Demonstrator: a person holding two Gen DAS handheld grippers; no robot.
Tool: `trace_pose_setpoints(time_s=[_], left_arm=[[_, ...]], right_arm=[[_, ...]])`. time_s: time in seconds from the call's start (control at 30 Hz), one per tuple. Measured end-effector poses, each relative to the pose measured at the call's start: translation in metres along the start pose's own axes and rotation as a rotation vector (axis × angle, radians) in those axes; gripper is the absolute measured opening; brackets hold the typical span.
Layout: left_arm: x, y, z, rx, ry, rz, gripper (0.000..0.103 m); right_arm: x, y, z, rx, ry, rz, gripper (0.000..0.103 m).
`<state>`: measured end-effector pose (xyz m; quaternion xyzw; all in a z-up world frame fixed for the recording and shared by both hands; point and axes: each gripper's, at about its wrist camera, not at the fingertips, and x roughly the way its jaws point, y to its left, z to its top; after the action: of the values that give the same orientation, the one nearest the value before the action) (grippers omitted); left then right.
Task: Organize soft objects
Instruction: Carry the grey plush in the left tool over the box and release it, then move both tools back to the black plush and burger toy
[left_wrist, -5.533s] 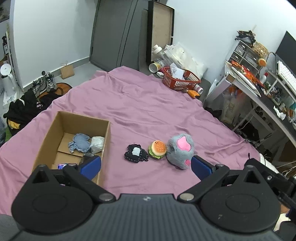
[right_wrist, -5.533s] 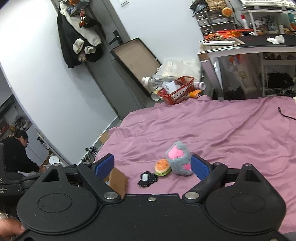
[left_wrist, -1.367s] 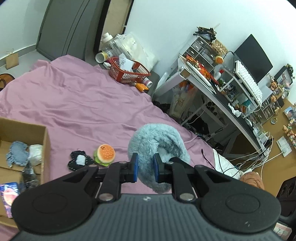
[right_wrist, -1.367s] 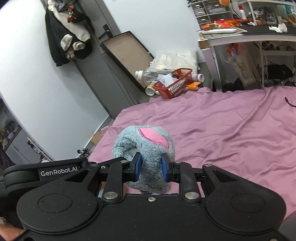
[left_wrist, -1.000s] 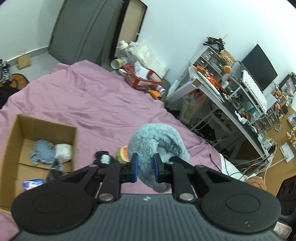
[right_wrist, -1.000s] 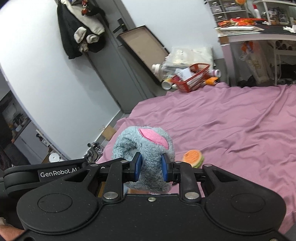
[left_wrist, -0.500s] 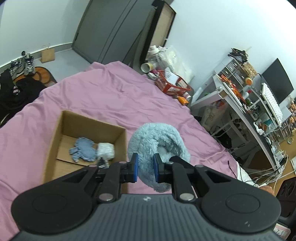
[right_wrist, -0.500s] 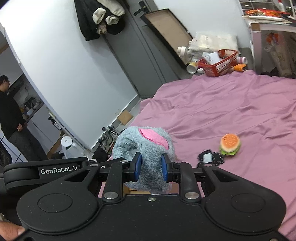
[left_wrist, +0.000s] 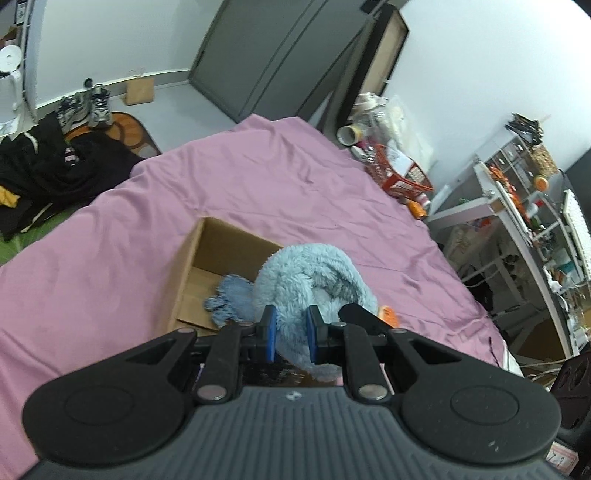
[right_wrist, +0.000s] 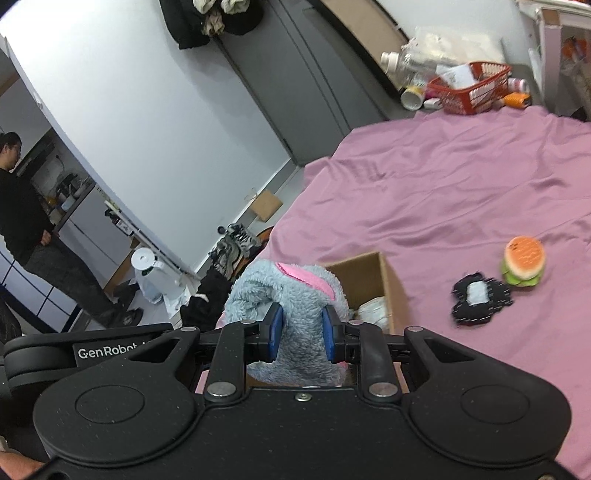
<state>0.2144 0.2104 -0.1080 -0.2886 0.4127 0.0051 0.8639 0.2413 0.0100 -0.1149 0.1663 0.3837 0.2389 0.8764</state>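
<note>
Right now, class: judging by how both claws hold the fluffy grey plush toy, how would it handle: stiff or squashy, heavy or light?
Probably squashy: the plush toy pinches in between the right claw pads. Likely light: thin pinches from it and the left claw hold it above the cardboard box.

Plush toy (left_wrist: 314, 280) hides the box's (left_wrist: 207, 258) near half.
</note>
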Motion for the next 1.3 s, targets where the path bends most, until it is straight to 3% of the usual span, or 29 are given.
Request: trace_pose_setpoints(time_s=[0.1, 0.17, 0.23, 0.3, 0.4, 0.47, 0.6, 0.9, 1.3], left_arm=[[0.005, 0.009, 0.001, -0.012, 0.012, 0.049, 0.017], [0.006, 0.009, 0.002, 0.009, 0.009, 0.131, 0.021], [0.005, 0.009, 0.003, 0.007, 0.019, 0.157, 0.028], [0.005, 0.009, 0.005, -0.01, 0.025, 0.161, 0.046], [0.004, -0.002, 0.004, 0.015, -0.006, 0.173, 0.061], [0.003, -0.011, 0.003, 0.031, -0.026, 0.17, 0.068], [0.004, -0.032, -0.001, 0.055, -0.066, 0.176, 0.079], [0.012, -0.076, -0.014, 0.106, -0.068, 0.179, 0.084], [0.014, -0.127, -0.03, 0.199, -0.076, 0.184, 0.085]], right_arm=[[0.012, 0.003, -0.003, -0.031, 0.033, 0.0, 0.031], [0.011, 0.003, -0.005, -0.05, 0.03, -0.031, 0.057], [0.005, 0.002, -0.005, -0.066, 0.012, -0.034, 0.061], [0.0, -0.001, -0.001, -0.055, 0.019, -0.035, 0.062], [-0.011, -0.008, 0.003, -0.058, 0.005, -0.061, 0.071], [-0.02, -0.016, 0.006, -0.055, -0.006, -0.083, 0.081], [-0.034, -0.032, 0.011, -0.043, -0.008, -0.136, 0.084], [-0.076, -0.079, 0.025, -0.027, -0.053, -0.191, 0.095], [-0.109, -0.123, 0.031, -0.025, -0.062, -0.168, 0.102]])
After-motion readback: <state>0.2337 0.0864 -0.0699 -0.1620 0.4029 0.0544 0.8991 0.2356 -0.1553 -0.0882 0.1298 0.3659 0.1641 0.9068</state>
